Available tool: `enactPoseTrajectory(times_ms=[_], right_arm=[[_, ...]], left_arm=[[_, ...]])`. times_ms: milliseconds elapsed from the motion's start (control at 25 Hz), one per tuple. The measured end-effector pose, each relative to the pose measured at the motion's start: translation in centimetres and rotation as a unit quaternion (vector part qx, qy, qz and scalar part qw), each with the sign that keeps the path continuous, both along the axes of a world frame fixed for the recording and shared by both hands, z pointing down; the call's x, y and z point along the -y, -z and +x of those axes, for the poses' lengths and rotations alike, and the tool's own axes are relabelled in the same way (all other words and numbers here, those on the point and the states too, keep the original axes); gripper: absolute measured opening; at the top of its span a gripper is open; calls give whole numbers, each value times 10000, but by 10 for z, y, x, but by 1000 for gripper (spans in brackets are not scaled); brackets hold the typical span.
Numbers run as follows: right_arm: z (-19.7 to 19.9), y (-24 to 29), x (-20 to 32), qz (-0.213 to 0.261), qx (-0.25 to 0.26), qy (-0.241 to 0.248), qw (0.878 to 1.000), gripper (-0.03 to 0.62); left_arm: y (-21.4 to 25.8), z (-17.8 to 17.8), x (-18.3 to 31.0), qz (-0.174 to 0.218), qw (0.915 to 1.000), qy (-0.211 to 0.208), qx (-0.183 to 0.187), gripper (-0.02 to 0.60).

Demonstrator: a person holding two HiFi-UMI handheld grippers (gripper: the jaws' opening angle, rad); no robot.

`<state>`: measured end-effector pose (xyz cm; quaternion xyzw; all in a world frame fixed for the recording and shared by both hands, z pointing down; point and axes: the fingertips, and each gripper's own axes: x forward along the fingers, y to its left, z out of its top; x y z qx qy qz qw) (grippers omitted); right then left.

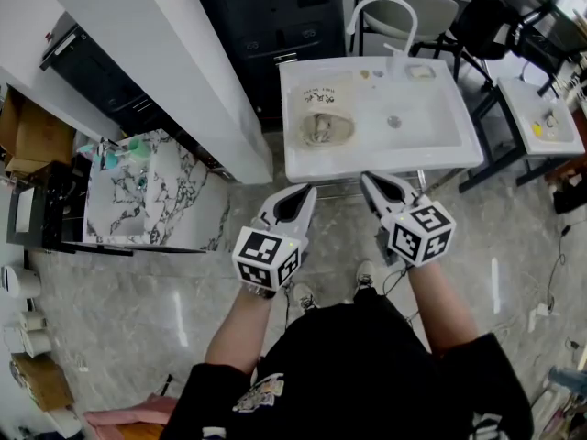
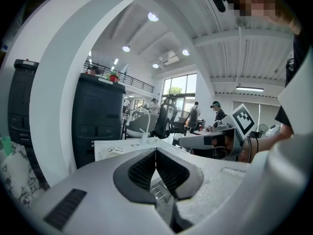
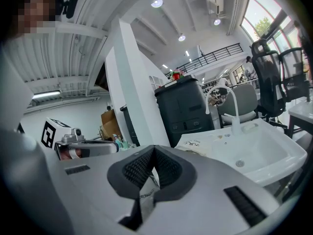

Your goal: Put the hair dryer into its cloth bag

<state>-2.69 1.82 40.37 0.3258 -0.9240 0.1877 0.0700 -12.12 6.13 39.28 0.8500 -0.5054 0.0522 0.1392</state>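
A cream cloth bag with dark print lies flat at the left of the white sink top. Just in front of it rests a beige rounded thing that looks like the hair dryer; its detail is too small to tell. Both grippers hover side by side short of the sink's near edge. My left gripper is shut and holds nothing, as its own view shows. My right gripper is also shut and empty. The bag shows beyond the right jaws and the bag beyond the left ones.
A white curved faucet and a drain are on the sink. A black cabinet stands behind, with a white pillar and a marble counter to the left. Black chairs and a small white table stand to the right.
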Motion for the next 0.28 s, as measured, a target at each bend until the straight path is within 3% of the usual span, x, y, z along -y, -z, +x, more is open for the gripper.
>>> enactPoseTrajectory(times_ms=[280], right_arm=[[4,-1,0,-16,-16,4,10000,-3]], left_arm=[[-2,2,1,-18,10000,24,-15,5]])
